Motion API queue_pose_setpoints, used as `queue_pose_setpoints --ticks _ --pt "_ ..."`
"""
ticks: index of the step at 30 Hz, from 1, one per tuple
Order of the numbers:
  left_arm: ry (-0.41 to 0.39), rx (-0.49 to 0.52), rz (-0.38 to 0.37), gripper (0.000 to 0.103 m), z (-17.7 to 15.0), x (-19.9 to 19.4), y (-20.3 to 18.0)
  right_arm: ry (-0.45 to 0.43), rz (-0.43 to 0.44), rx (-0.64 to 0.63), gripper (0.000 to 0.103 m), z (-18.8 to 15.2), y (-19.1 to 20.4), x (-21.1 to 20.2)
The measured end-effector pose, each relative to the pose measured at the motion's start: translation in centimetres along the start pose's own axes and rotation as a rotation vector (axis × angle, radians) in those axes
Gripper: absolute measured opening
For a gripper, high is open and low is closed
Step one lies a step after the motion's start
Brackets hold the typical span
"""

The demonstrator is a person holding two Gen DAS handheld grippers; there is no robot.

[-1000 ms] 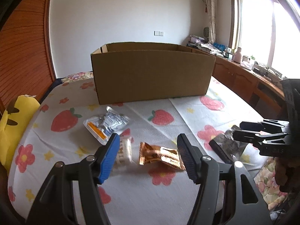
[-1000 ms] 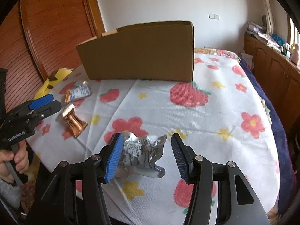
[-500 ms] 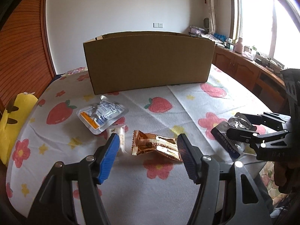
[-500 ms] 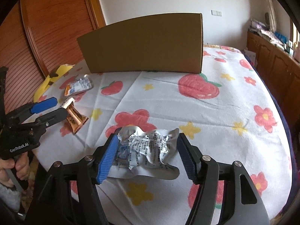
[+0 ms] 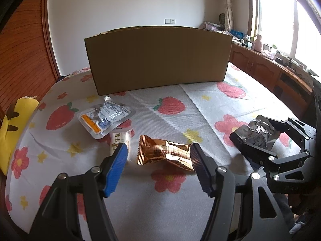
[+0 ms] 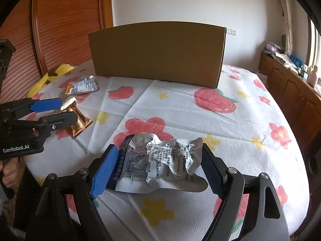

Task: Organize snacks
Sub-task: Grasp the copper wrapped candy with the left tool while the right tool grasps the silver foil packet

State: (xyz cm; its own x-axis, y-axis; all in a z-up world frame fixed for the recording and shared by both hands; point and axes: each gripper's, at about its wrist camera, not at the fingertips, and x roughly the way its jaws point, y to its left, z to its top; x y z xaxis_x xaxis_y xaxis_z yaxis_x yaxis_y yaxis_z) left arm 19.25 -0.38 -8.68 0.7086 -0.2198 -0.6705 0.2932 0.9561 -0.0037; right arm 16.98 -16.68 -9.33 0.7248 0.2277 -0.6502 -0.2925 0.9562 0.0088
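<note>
right gripper (image 6: 158, 170) jaws just widened, straddling silver packet (image 6: 160, 164) before cardboard box (image 6: 158, 54) | risk: crinkled foil slips when pinched

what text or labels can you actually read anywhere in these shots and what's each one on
"GenRobot.AI": white lettering on the black body of the left gripper, in the right wrist view.
Silver packet between the right gripper's open jaws: a barcode and dense small print, too small to read.
Small white packet: brown characters, too blurred to read.
Clear packet with orange stripe: blue label, unreadable.
Gold wrapper and cardboard box: no readable text.
</note>
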Motion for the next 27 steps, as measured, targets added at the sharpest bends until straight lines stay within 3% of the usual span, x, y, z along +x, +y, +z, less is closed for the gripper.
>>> queue_pose_setpoints --ticks 11,27 --pt "0.062 0.020 -0.007 0.066 0.1 1.7 -0.5 -0.006 0.001 -0.005 0.083 0.0 0.1 0.0" --pt "0.019 0.016 -0.005 0.068 -0.2 1.9 -0.5 -0.025 0.025 0.000 0.084 -0.1 0.0 -0.2"
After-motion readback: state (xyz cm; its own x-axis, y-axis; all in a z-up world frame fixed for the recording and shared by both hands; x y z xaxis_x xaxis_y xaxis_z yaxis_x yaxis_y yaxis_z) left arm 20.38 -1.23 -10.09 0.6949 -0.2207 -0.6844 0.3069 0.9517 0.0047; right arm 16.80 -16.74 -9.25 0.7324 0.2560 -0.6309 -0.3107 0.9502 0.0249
